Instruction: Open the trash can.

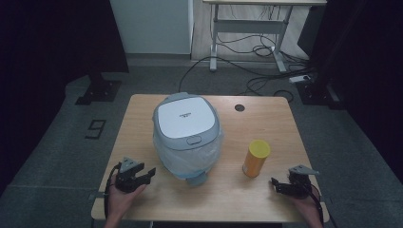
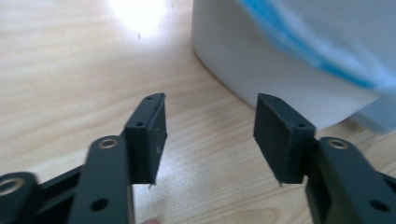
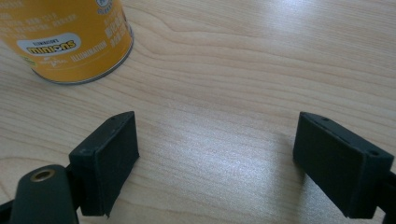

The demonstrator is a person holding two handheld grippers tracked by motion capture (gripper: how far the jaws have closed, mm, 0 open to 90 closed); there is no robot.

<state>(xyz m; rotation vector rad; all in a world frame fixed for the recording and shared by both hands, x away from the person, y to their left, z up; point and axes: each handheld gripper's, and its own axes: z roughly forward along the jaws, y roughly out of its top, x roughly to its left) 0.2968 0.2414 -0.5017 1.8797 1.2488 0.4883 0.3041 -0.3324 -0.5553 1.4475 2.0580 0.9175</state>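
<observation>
Rice cooker and yellow can on the wooden table [image 1: 266,118]

The rice cooker [image 1: 187,135], pale blue-grey with a white closed lid, stands upright near the table's middle, its lower body wrapped in clear plastic film. The yellow can [image 1: 256,158], a capped cylinder printed with "minions", stands upright to the cooker's right, apart from it, nearer the table's front edge.
</observation>
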